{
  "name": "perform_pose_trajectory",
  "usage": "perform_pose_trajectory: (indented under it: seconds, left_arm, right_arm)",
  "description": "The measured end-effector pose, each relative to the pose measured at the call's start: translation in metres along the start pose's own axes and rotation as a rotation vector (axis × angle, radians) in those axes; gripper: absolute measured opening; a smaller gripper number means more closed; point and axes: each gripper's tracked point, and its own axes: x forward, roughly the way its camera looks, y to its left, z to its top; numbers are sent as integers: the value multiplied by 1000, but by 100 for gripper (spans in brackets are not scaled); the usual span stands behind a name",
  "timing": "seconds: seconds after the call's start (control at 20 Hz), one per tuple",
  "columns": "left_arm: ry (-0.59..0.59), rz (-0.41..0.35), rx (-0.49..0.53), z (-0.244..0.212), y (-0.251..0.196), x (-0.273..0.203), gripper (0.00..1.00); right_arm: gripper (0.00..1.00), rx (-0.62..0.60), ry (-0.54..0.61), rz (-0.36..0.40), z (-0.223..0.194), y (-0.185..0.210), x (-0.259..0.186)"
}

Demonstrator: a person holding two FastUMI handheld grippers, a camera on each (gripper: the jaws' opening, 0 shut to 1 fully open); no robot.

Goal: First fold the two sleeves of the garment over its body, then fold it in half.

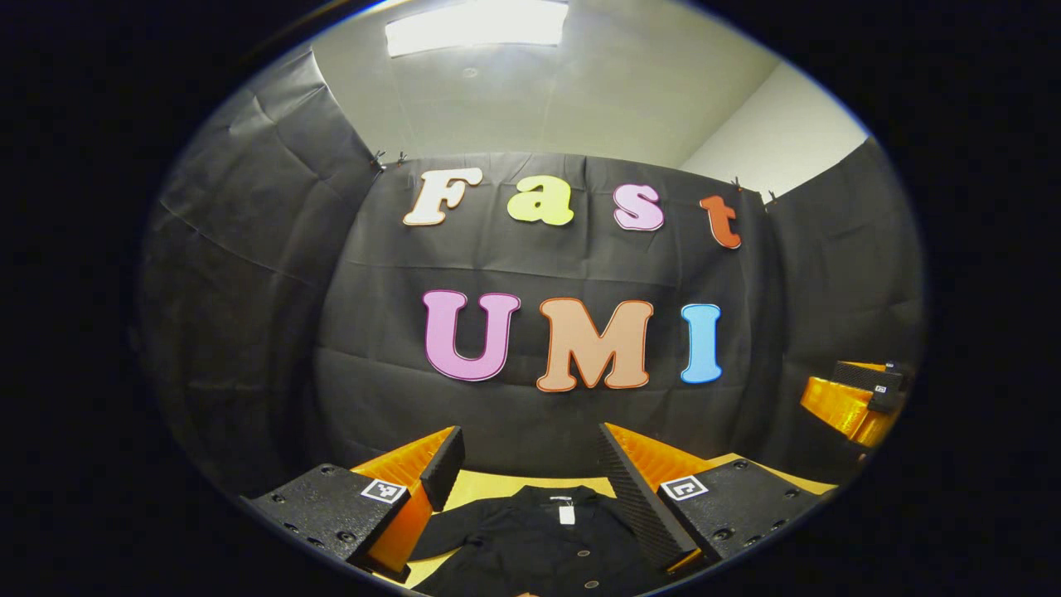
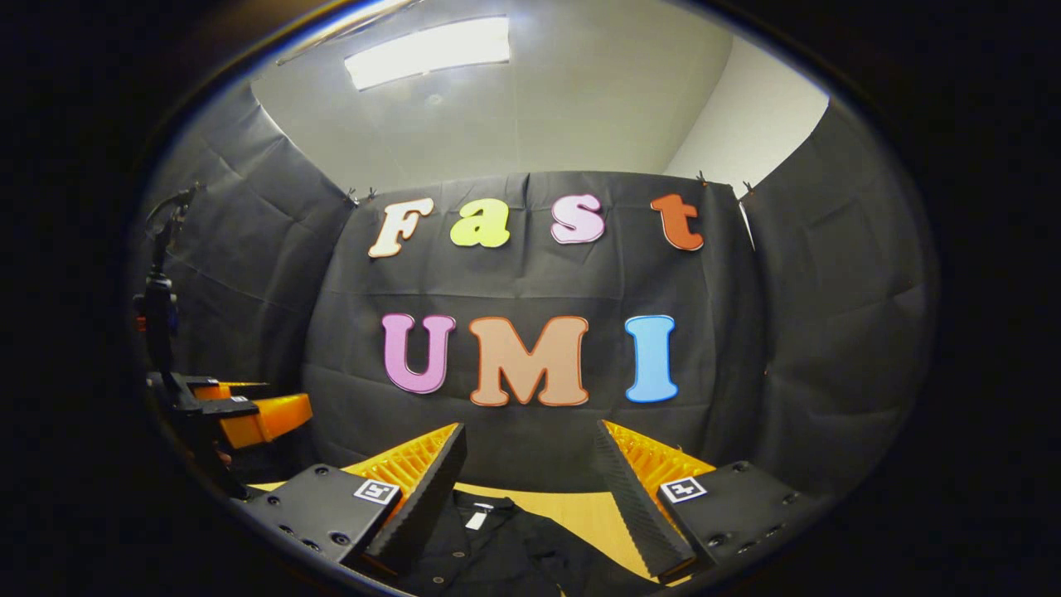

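A black buttoned garment (image 1: 539, 543) lies flat on the wooden table (image 1: 489, 485), collar toward the far wall, a white tag at its neck. In the left gripper view it sits between and below the fingers of my left gripper (image 1: 530, 464), which stands open above it and holds nothing. My right gripper (image 2: 530, 468) is open too and hovers over the garment (image 2: 497, 551), whose collar lies near its left finger. The right gripper (image 1: 858, 398) also appears at the right edge of the left gripper view, and the left gripper (image 2: 240, 414) at the left of the right gripper view.
Black cloth walls close the booth on three sides behind the table (image 2: 580, 510). A dark stand with a clamp (image 2: 162, 307) rises at the left of the right gripper view. A ceiling light (image 1: 477, 25) glows overhead.
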Motion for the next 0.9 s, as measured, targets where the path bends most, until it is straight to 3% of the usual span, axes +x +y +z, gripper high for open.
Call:
perform_pose_trajectory:
  seconds: [0.45,0.9]
  left_arm:
    - [2,10,4,0,-3,-4,97]
    - [10,25,20,-2,-13,-4,97]
  right_arm:
    - [98,-106,79,-127,-24,-74,15]
    - [98,-161,346,-226,-127,-155,14]
